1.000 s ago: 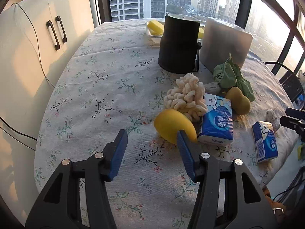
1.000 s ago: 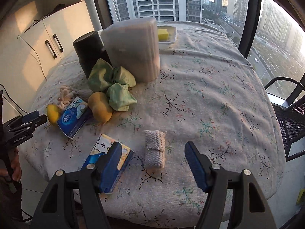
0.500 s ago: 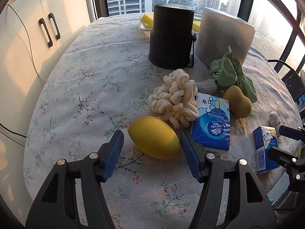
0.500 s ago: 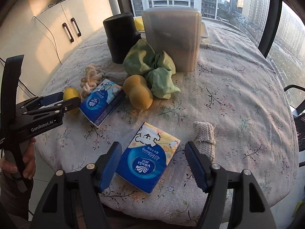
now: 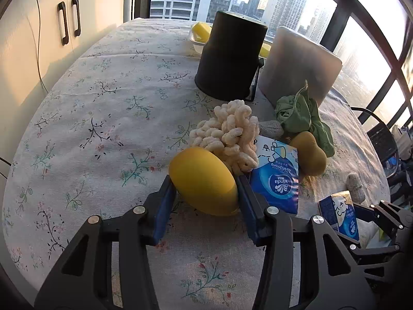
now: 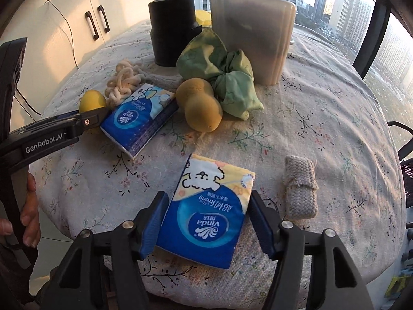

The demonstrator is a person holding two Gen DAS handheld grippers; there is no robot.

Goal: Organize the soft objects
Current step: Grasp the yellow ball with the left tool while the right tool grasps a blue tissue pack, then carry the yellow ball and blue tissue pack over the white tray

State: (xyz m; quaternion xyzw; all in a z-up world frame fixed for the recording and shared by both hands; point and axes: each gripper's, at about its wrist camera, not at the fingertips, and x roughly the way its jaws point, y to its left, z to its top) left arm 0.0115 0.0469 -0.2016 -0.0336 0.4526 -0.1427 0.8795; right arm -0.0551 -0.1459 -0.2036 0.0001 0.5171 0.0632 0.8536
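Left gripper (image 5: pixel 205 190) has just been closing; both blue pads now press the flanks of the yellow sponge (image 5: pixel 204 180), which sits on the tablecloth (image 5: pixel 103 108) touching the cream rope knot (image 5: pixel 227 134). The grip is low and square across the sponge's short axis, likely so the soft body compresses evenly and does not squirt out. Right gripper (image 6: pixel 206 222) has also just been closing, straddling the near tissue pack (image 6: pixel 206 214); the pads sit right at its long edges, contact looks made but the squeeze looks light. The pack lies flat near the table's front edge, so coming in steeply from above gives clearance.

Other soft items are in a loose cluster mid-table: second tissue pack (image 6: pixel 140 116), tan sponge (image 6: pixel 200 106), green cloth bag (image 6: pixel 219 72), grey knit piece (image 6: pixel 165 80) half hidden behind them. A knit roll (image 6: pixel 300 188) lies apart, just right of the near pack.

Containers: black bucket (image 5: pixel 229 54) and frosted bin (image 6: pixel 251 38) stand upside down, closed bases up, so nothing can go in as they stand; contents cannot be told. Clear tray (image 5: pixel 197 37) at the far side holds yellow sponges (image 5: pixel 202 29), probably the sponge drop spot. A hand (image 6: pixel 28 219) holds the left gripper's handle at the frame edge.
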